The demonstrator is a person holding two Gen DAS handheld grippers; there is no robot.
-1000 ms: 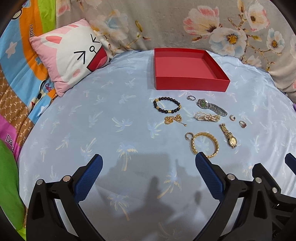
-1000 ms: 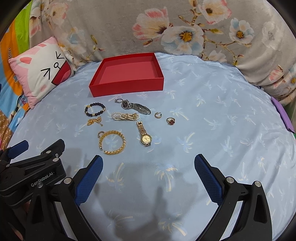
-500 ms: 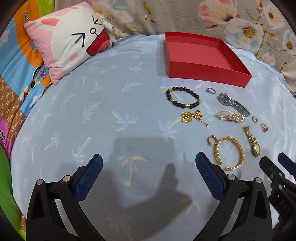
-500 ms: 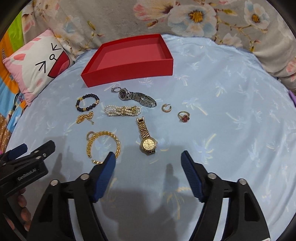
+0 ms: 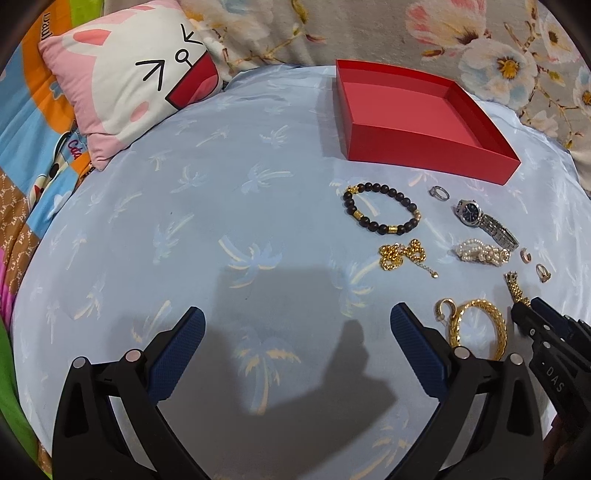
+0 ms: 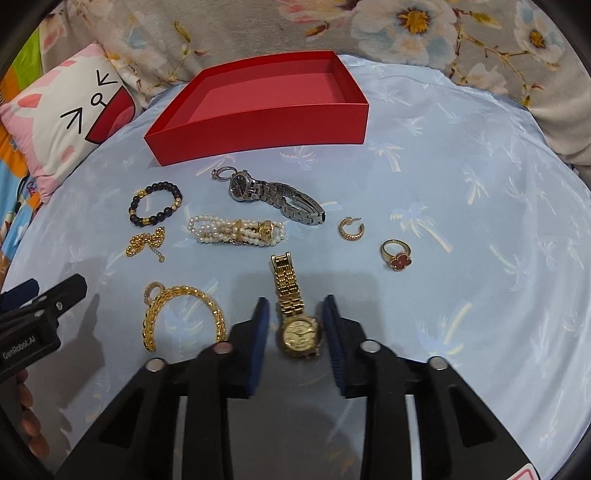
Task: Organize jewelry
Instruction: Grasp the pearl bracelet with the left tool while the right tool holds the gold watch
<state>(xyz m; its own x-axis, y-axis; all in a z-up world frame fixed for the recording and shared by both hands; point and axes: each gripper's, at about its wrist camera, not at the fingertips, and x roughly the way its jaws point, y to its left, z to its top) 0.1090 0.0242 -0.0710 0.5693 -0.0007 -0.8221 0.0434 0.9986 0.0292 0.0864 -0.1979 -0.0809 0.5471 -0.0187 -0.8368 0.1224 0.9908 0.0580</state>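
An empty red box (image 6: 258, 107) stands at the back of the blue cloth; it also shows in the left wrist view (image 5: 417, 122). Jewelry lies in front of it: a gold watch (image 6: 295, 314), silver watch (image 6: 273, 195), pearl bracelet (image 6: 236, 230), black bead bracelet (image 6: 155, 208), gold bangle (image 6: 181, 317), gold chain (image 6: 146, 242), red-stone ring (image 6: 397, 254) and gold hoop earring (image 6: 351, 229). My right gripper (image 6: 297, 314) is partly closed, with a finger on each side of the gold watch's face, not clamped. My left gripper (image 5: 295, 332) is open and empty, left of the bangle (image 5: 476, 328).
A pink and white rabbit cushion (image 5: 133, 85) lies at the back left. Floral fabric (image 6: 406, 29) rises behind the box. A colourful blanket (image 5: 22, 147) borders the cloth on the left. A small silver ring (image 5: 439, 192) lies near the box.
My right gripper has moved forward and down over the gold watch, and its jaws have narrowed around it. My left gripper has shifted left and forward, staying open.
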